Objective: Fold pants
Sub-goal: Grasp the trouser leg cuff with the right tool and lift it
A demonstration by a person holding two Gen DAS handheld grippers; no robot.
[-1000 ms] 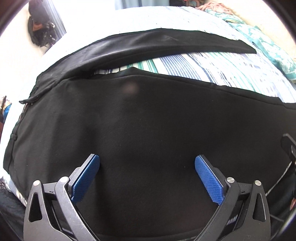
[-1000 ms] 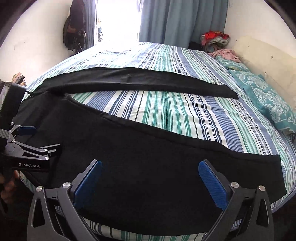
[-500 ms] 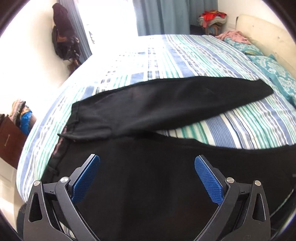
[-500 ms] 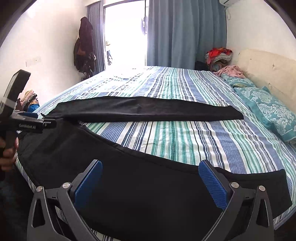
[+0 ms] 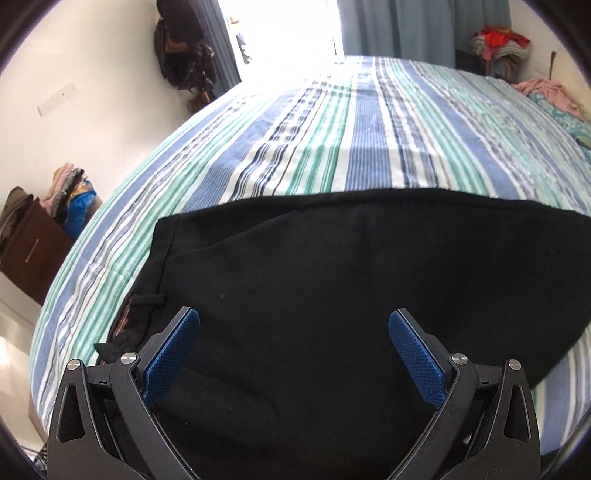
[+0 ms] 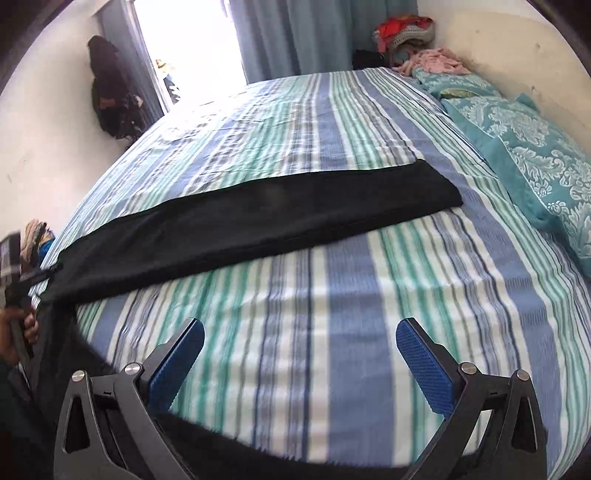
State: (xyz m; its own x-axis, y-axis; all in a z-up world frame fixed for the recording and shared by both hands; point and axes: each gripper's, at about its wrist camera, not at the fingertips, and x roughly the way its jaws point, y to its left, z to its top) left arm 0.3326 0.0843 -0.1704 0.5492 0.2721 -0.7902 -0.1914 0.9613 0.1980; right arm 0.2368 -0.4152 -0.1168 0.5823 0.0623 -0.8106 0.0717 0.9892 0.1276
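Black pants [image 5: 351,295] spread flat on striped bedsheet [image 5: 332,140], filling the space ahead of and between the left gripper [image 5: 293,354] pads. Matte, soft-looking fabric, few wrinkles. Waistband end ahead-left of the left claw, with a belt loop and a sliver of patterned lining showing at the edge. Seam line running across from the waistband corner.

From the right wrist: one leg [image 6: 258,218] lying as a long straight band well ahead of the right gripper [image 6: 299,354], hem end squared off to the far right. Second dark strip of fabric just below the claw at the bed's near edge; blurred. Bare sheet between the two.

Left claw spread wide, blue pads apart, nothing pinched. Right claw likewise spread wide, empty, over bare sheet. Left gripper [image 6: 18,266] seen at far left of the right view, held by a hand [image 6: 22,332], blurred.

Sheet striped blue, green, white. Teal patterned pillow [image 6: 528,147] ahead-right. Pink cloth [image 6: 439,61] and a heap of clothes [image 6: 402,31] at the far corner. Blue curtain [image 6: 295,37], bright doorway [image 6: 188,44], dark clothing hung on the wall [image 6: 110,88] ahead-left.
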